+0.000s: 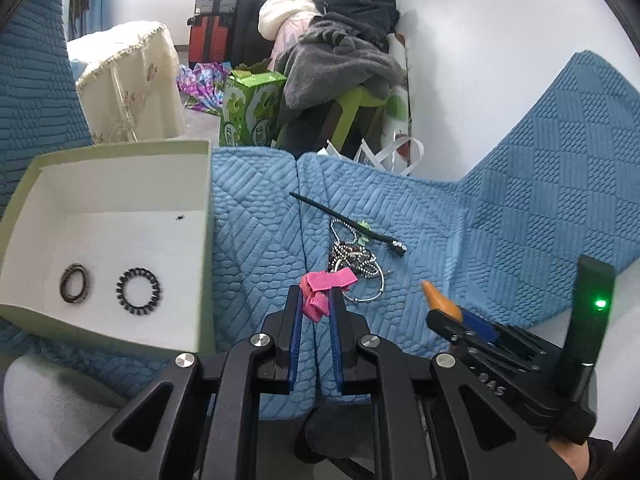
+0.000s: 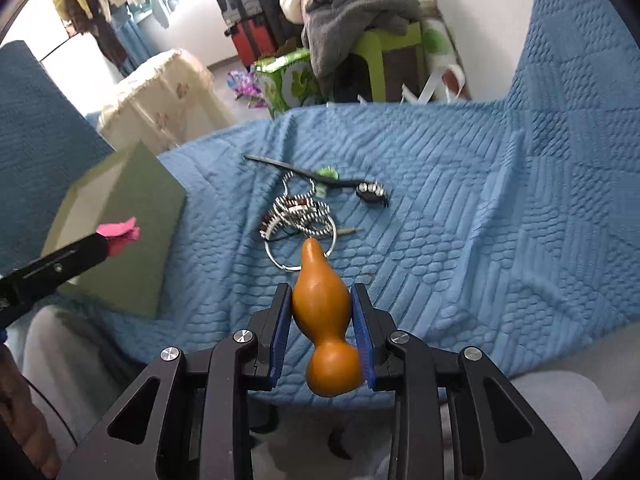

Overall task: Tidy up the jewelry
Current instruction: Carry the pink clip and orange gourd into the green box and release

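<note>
My left gripper (image 1: 316, 296) is shut on a pink ribbon bow (image 1: 320, 290), held above the blue quilted cover; it also shows in the right wrist view (image 2: 120, 234). My right gripper (image 2: 320, 296) is shut on an orange gourd-shaped charm (image 2: 322, 320), seen in the left wrist view (image 1: 440, 300) too. A tangle of bead chains and a wire hoop (image 1: 358, 262) (image 2: 298, 220) lies ahead on the cover. A black hair stick (image 1: 348, 220) (image 2: 312, 174) lies behind it. An open pale green box (image 1: 24, 184) at left holds a dark ring (image 1: 75, 282) and a black coil hair tie (image 1: 140, 291).
The blue quilted cover (image 1: 520, 200) drapes a sofa seat and rises at right. Beyond its far edge are a green carton (image 1: 250, 108), a green stool with piled clothes (image 1: 344, 60) and a cream covered stand (image 1: 128, 80). The box side (image 2: 136, 216) stands at left.
</note>
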